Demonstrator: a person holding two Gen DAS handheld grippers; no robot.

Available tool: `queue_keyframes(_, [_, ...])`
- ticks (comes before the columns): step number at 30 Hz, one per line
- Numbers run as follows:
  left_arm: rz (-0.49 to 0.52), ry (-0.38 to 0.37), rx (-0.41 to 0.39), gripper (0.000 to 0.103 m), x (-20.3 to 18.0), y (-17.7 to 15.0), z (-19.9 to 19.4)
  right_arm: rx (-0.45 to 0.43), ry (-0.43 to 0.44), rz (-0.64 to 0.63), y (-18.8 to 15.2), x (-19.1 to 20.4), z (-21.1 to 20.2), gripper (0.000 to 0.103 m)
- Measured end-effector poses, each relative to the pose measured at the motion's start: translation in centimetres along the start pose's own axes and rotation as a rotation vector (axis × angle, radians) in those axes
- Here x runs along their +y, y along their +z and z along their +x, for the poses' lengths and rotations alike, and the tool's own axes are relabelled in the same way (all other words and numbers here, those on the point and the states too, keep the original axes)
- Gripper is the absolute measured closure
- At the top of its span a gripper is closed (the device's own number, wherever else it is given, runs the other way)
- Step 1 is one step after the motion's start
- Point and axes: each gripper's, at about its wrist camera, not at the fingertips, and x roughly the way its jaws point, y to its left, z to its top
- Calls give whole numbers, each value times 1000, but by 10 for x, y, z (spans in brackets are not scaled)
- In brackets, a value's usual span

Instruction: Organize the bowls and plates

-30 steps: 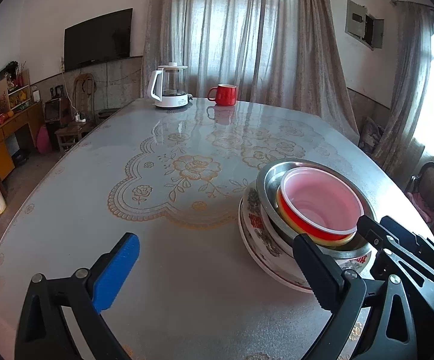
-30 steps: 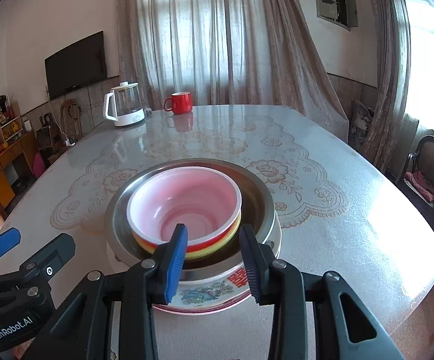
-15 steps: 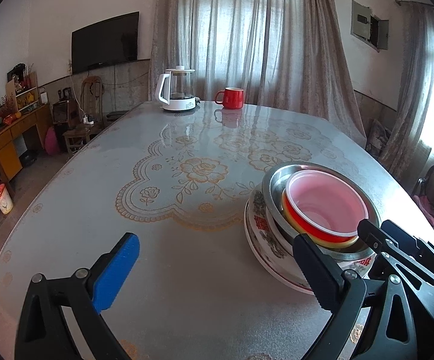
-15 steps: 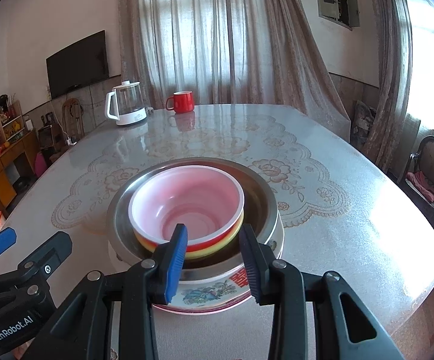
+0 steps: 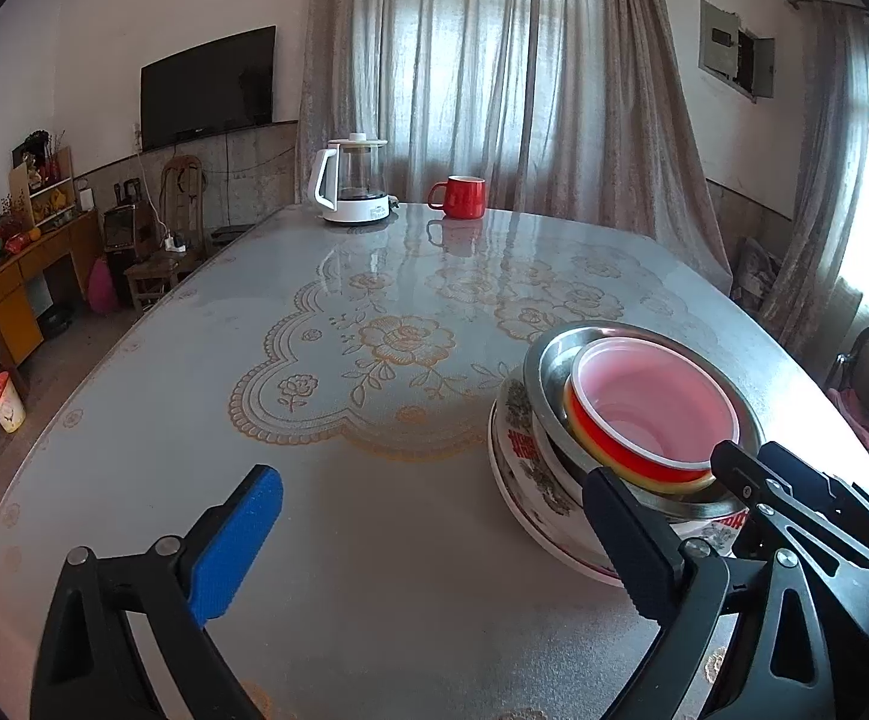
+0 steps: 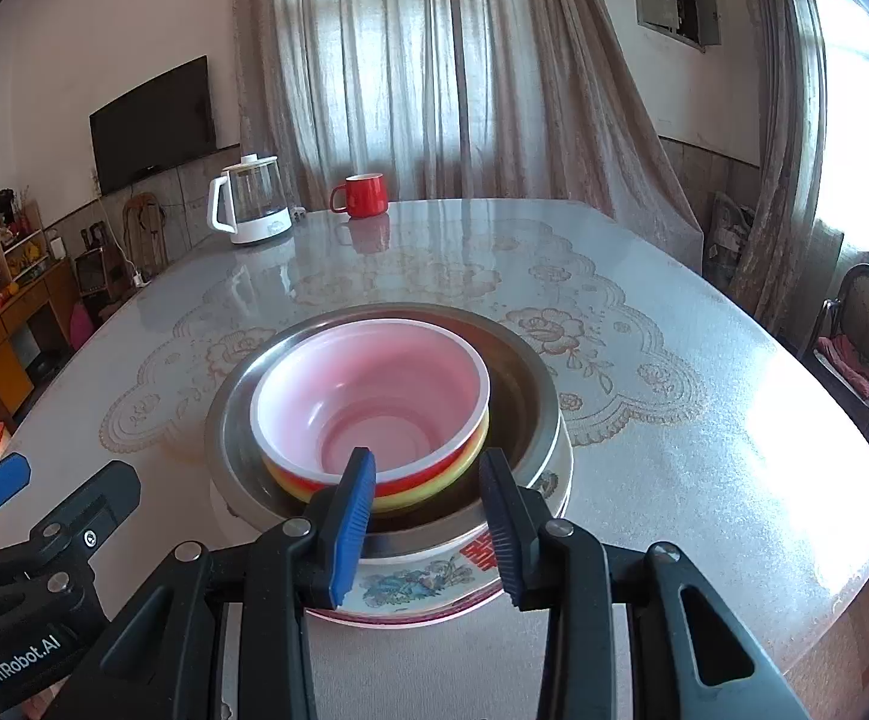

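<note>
Bowls sit nested, mouths up, lower centre; your right gripper angles down, part-open and empty, your left gripper wide, empty.

We see the right gripper parted, nothing between its pads. Just past it: pink bowl nested in a steel bowl on a patterned plate. Kettle, red mug far across the table.

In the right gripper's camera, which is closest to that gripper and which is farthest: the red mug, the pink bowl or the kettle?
1. Pink bowl, right in front of the right gripper.
2. Kettle, far end, left.
3. Red mug, far end, a bit farther back.
</note>
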Motion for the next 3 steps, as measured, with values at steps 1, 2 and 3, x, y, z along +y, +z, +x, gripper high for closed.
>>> queue_keyframes(1, [3, -2, -2, 3, 0, 0, 0, 0, 1, 0, 0, 0, 0, 67])
queue_keyframes(2, [4, -3, -1, 3, -1, 0, 0, -1, 0, -1, 0, 0, 0, 67])
queue_keyframes(3, [2, -9, 3, 3, -1, 0, 0, -3, 0, -3, 0, 1, 0, 67])
